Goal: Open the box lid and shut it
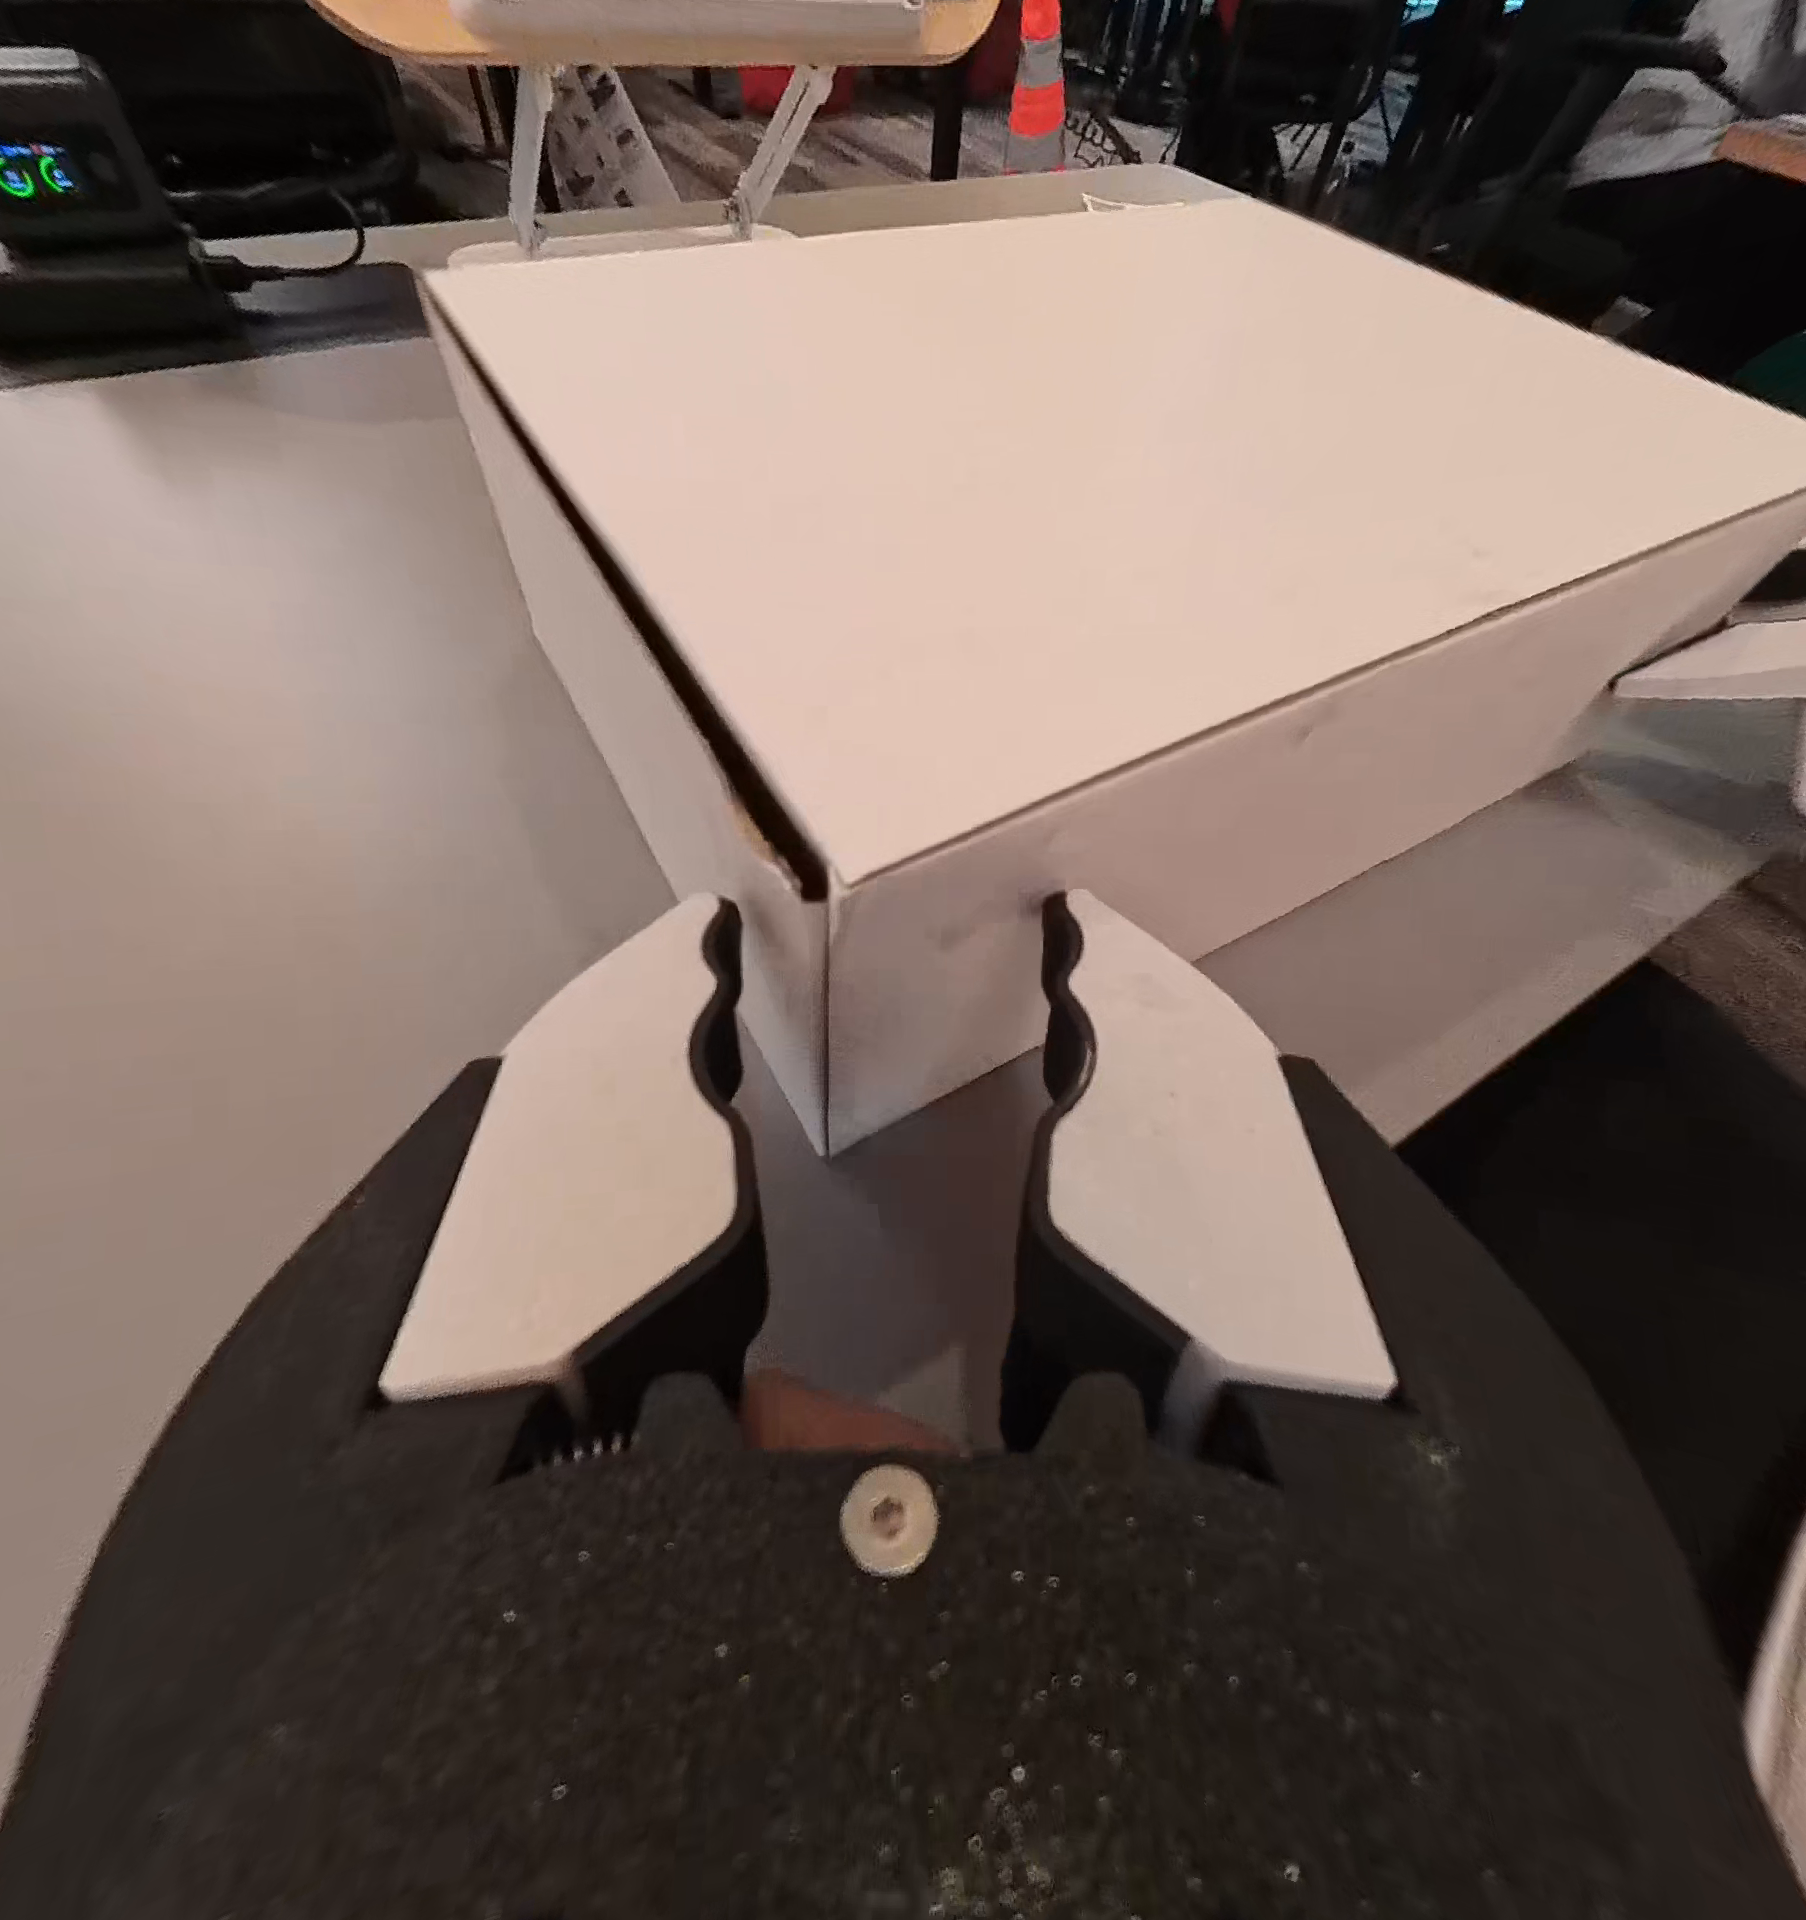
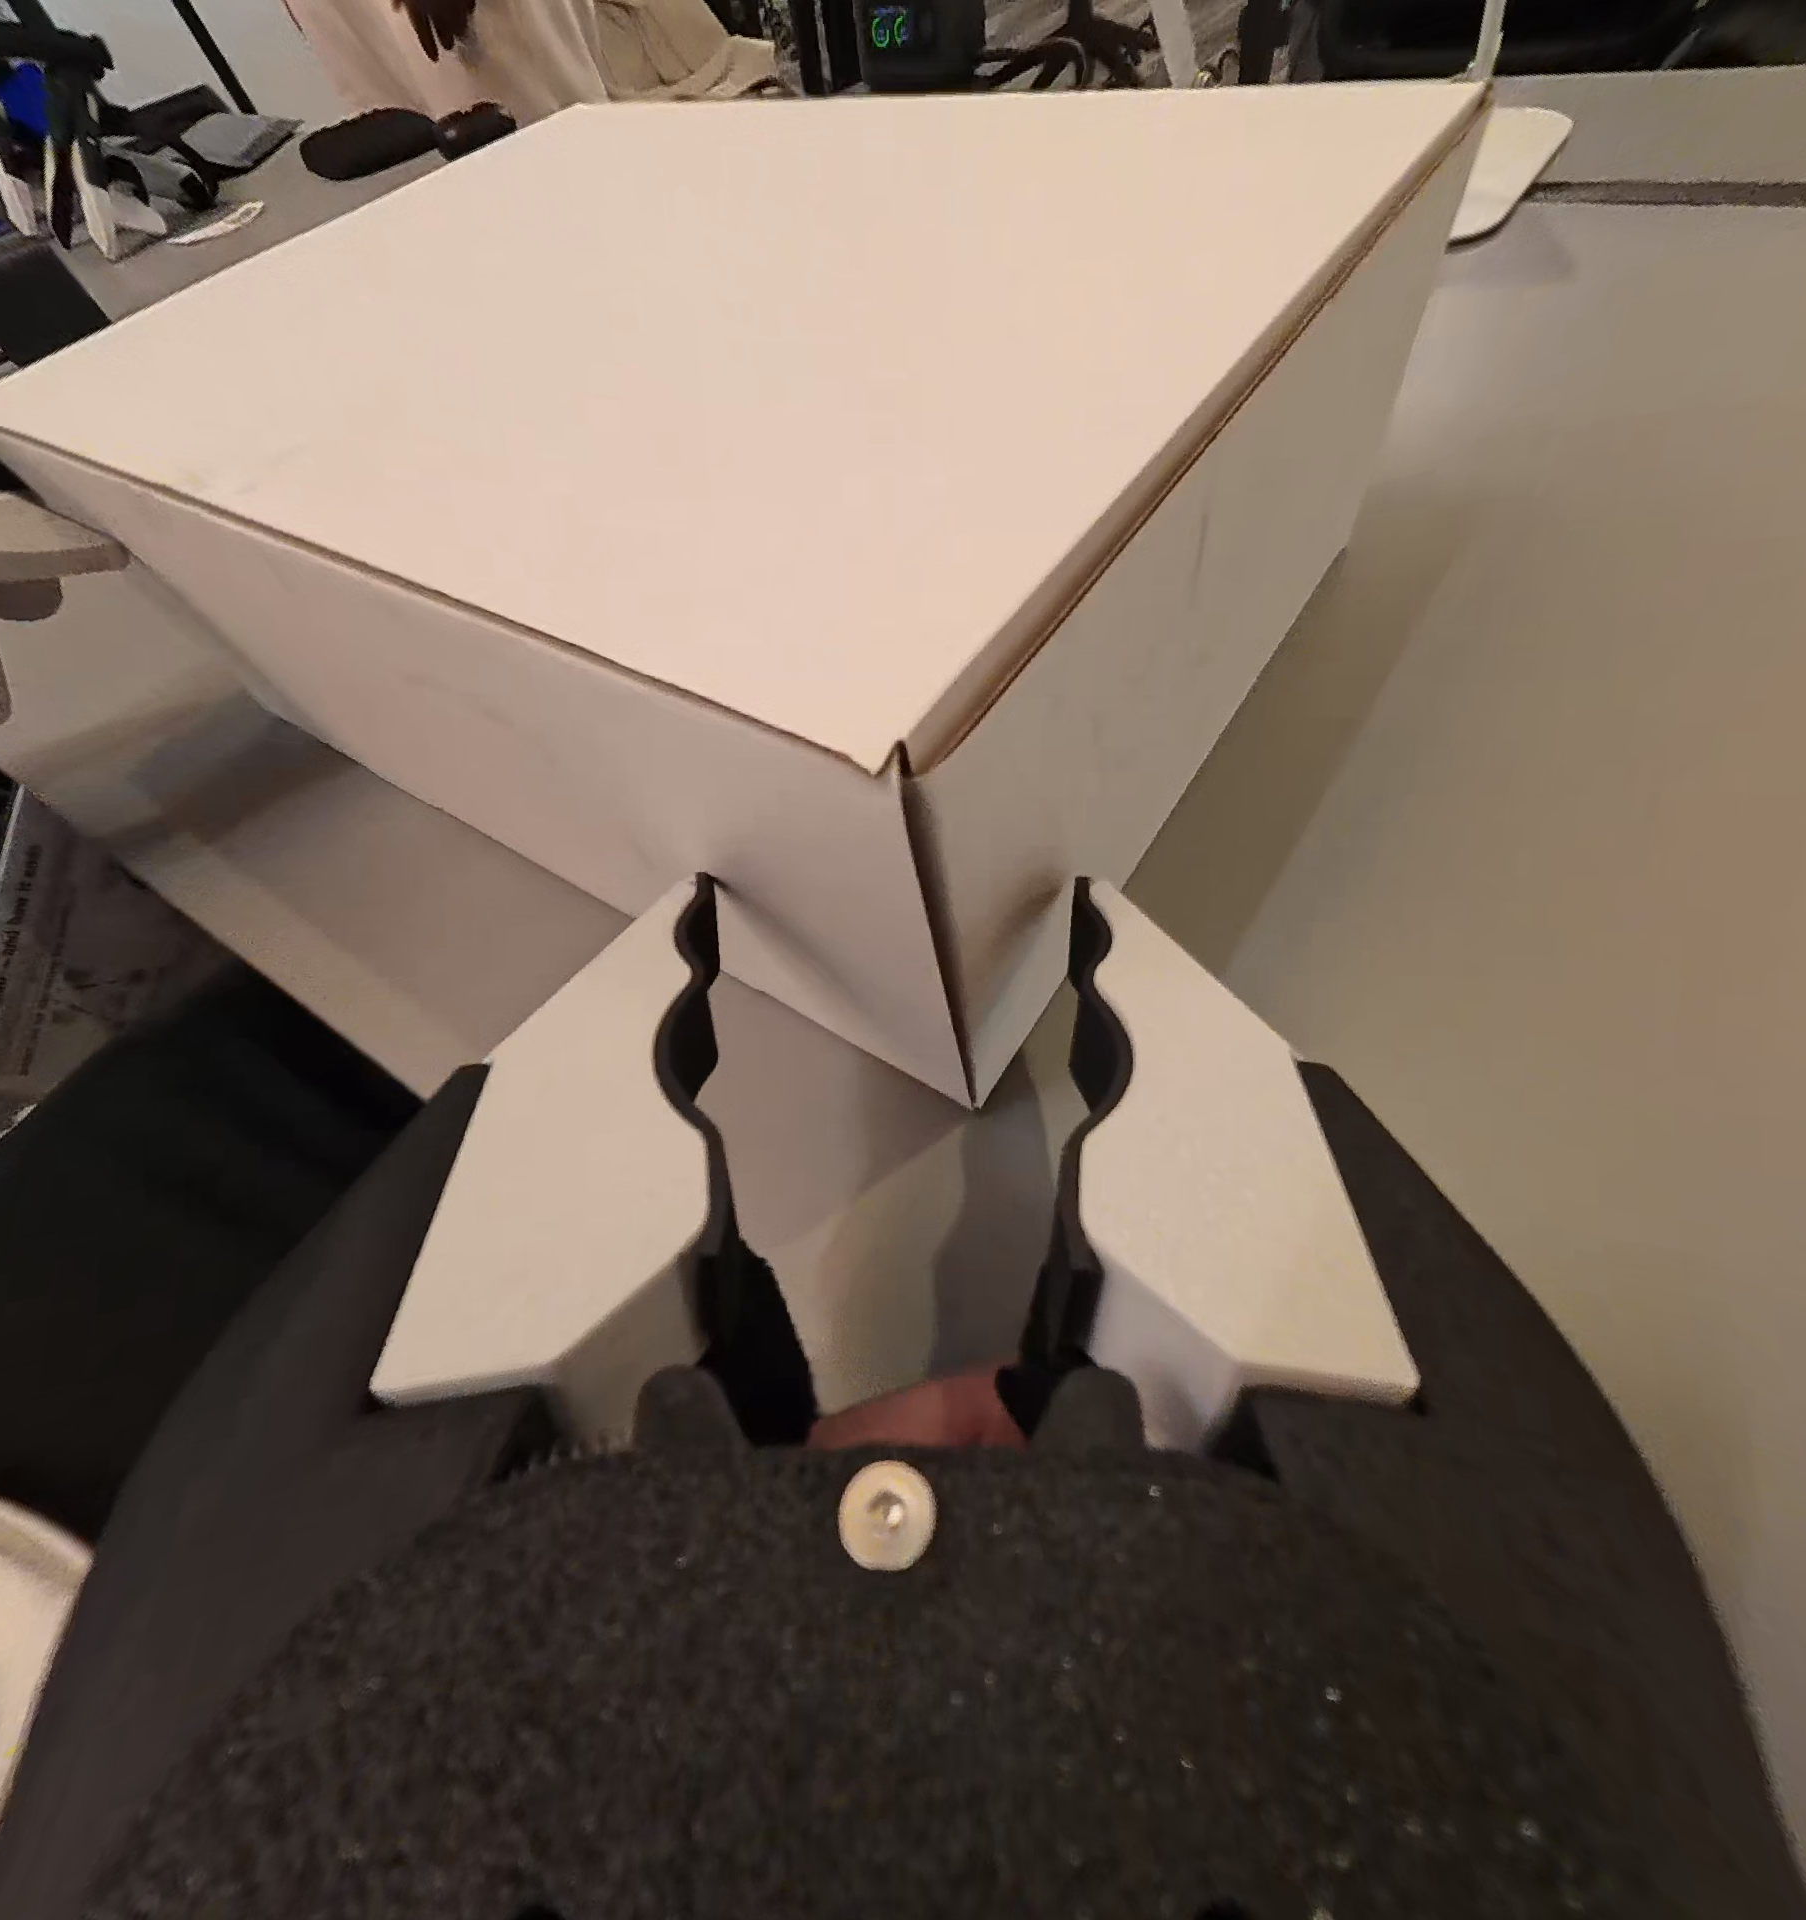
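The pale table (image 1: pixel 151 831) carries the white cardboard box (image 1: pixel 1086 540), which sits near the table's front edge with its lid (image 2: pixel 670 416) lying flat and closed, a thin dark seam showing along one side. The left gripper (image 1: pixel 888 914) and right gripper (image 2: pixel 894 894) each stand spread open at a front corner of the box, fingers straddling the corner and gripping nothing. Behind the box stand a white stand base (image 1: pixel 608 241) and, smaller, a black device with a lit screen (image 1: pixel 47 197) and an orange traffic cone (image 1: pixel 1039 94).
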A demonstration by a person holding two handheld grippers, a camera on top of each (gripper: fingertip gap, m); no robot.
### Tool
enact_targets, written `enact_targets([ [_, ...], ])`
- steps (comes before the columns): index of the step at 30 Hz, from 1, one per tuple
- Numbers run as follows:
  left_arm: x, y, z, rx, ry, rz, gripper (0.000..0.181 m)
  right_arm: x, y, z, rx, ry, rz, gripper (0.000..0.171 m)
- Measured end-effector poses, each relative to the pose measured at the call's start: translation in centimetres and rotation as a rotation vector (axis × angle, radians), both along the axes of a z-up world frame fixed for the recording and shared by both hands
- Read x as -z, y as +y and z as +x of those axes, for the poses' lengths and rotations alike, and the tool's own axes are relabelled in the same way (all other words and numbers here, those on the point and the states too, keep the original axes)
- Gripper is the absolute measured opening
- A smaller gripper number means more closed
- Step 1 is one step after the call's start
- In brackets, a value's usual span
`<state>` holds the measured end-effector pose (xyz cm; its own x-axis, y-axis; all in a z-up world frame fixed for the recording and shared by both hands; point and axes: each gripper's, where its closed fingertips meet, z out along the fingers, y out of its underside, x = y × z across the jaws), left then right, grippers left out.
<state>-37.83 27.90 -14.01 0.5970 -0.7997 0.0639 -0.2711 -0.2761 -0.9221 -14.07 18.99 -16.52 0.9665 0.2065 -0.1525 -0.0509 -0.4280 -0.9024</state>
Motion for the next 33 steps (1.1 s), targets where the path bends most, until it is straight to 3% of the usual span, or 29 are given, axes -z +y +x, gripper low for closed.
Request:
enact_targets([
  [8,0.1,2.0,1.6,-0.029,-0.002,0.000,0.056,-0.5,4.4,2.0,0.030,0.064,-0.004,0.065],
  [12,1.1,1.2,0.6,-0.022,0.021,0.003,0.056,-0.2,3.6,1.7,0.037,0.075,-0.009,0.066],
  [17,-0.1,0.7,-1.1,-0.036,-0.006,0.070,0.054,-0.1,1.5,2.3,0.077,0.018,-0.011,0.066],
  [21,-0.7,0.9,-1.3,-0.034,-0.060,0.061,0.056,-0.4,1.9,1.1,0.058,0.078,-0.010,0.066],
  [33,-1.1,0.8,-1.1,-0.023,-0.059,0.119,0.060,-1.0,2.0,0.6,0.046,-0.019,0.054,0.062],
])
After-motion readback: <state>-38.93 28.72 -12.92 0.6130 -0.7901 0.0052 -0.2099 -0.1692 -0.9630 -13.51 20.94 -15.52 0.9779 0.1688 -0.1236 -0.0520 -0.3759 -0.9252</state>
